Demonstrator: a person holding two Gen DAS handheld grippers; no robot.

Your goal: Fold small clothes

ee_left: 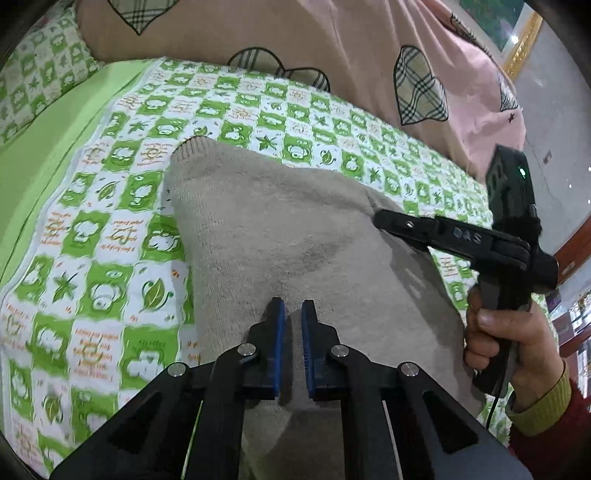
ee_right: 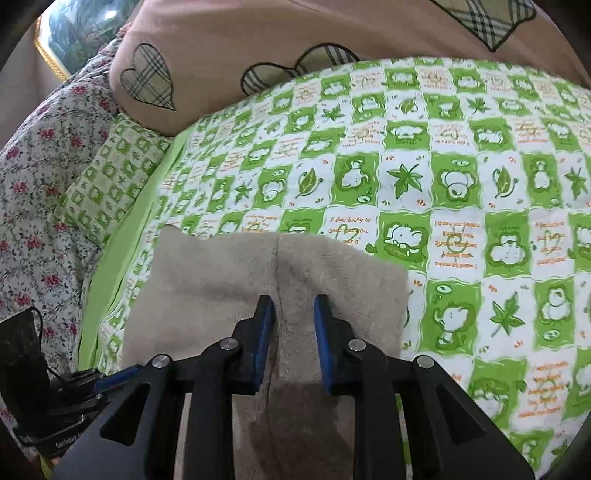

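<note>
A small beige knitted garment [ee_left: 280, 229] lies on the green-and-white patterned bed sheet [ee_left: 110, 229]. My left gripper [ee_left: 292, 308] sits over its near part, jaws almost closed with a thin strip of the knit between the blue pads. In the left wrist view my right gripper [ee_left: 384, 218] reaches in from the right, its tips at the garment's right edge. In the right wrist view the garment [ee_right: 229, 273] lies under my right gripper [ee_right: 293, 304], whose jaws stand slightly apart over a seam, holding nothing clearly.
A pink quilt with plaid hearts [ee_left: 295, 40] is piled at the back of the bed. A checked pillow [ee_right: 110, 177] and a floral cover [ee_right: 33, 177] lie to the left. A framed picture [ee_right: 70, 33] hangs behind.
</note>
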